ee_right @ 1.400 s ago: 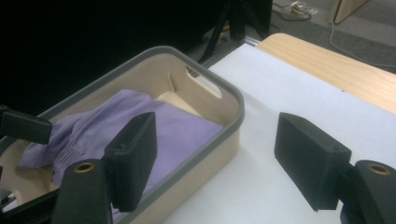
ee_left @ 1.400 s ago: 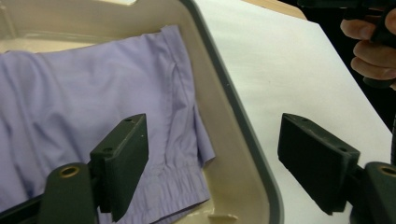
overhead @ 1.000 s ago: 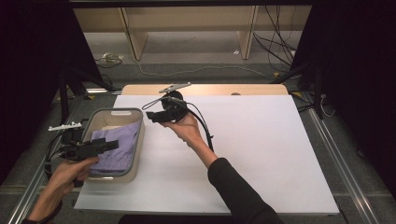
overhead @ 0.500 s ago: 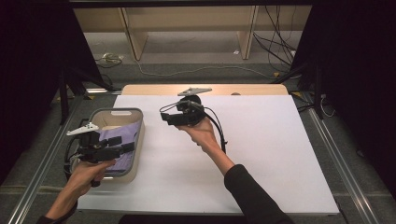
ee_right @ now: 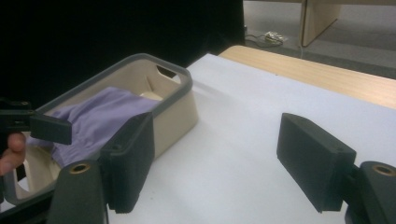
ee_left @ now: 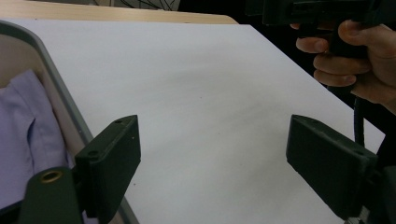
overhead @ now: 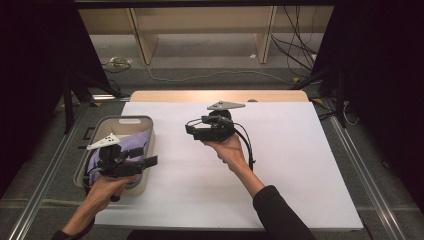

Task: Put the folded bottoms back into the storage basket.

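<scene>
1. Lying bunched in the beige bin (overhead: 131, 121) at the tabletop's (overhead: 300, 165) left edge: lilac shirt (overhead: 134, 145).
2. Hovering over the bin's near rim, left hand-held gripper (overhead: 149, 161) released, empty; risks snagging only a fold.
3. Hanging mid-tabletop, right hand-held gripper (overhead: 190, 128) released, empty; could tip the bin.

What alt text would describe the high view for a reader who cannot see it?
Two hands hold black two-jaw grippers over a white table: the left gripper open above a beige plastic basket holding lilac cloth, the right gripper open mid-table.
</scene>
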Available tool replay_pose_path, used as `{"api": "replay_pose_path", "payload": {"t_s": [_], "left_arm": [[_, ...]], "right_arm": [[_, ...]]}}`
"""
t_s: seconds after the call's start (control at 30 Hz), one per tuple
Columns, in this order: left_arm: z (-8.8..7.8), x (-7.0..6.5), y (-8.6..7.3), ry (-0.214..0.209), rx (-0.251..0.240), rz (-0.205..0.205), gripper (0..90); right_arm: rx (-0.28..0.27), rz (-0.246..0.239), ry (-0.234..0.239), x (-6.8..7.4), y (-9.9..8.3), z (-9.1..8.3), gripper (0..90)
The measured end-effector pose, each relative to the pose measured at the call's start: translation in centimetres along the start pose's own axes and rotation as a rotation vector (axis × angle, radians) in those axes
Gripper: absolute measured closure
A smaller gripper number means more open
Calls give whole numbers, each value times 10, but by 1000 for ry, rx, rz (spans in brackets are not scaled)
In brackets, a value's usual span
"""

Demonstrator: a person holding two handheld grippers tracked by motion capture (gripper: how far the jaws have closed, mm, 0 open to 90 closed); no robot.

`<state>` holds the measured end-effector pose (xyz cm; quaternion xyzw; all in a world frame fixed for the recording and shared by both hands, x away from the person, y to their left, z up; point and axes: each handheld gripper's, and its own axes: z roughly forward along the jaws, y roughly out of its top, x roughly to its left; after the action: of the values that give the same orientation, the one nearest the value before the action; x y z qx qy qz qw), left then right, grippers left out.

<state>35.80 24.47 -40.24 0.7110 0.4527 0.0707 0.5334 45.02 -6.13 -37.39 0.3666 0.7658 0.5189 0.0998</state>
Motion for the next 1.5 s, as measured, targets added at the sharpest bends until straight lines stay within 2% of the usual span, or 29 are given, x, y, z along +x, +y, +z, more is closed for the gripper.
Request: {"api": "replay_pose_path", "payload": {"t_s": [0.2, 0.37, 0.53, 0.63, 0.8, 1.0, 1.27, 1.37, 1.5], "left_arm": [[7, -6, -6, -16, -7, 20, 175], [14, -12, -11, -12, -1, 61, 172], [17, -20, -15, -41, -13, 99, 168], [19, -25, -16, -42, -16, 144, 163], [21, -27, -20, -56, -25, 162, 158], [23, -33, -22, -68, -53, 215, 149], [25, -37, -24, -63, -56, 228, 96], [26, -38, -24, -48, -57, 241, 62], [26, -38, -25, -37, -59, 249, 58]], "right_arm": [[-12, 2, -10, -4, -6, -10, 287], [-31, 6, -9, -6, -11, -17, 286], [-27, -1, -3, -6, -18, -20, 250], [-30, 1, 0, -7, -21, -22, 239], [-45, -1, -5, -8, -25, -28, 230], [-46, -2, -7, -11, -31, -33, 216], [-50, -7, -20, -13, -39, -42, 190], [-57, -11, -23, -14, -41, -46, 174], [-71, -22, -27, -15, -44, -51, 164]]}}
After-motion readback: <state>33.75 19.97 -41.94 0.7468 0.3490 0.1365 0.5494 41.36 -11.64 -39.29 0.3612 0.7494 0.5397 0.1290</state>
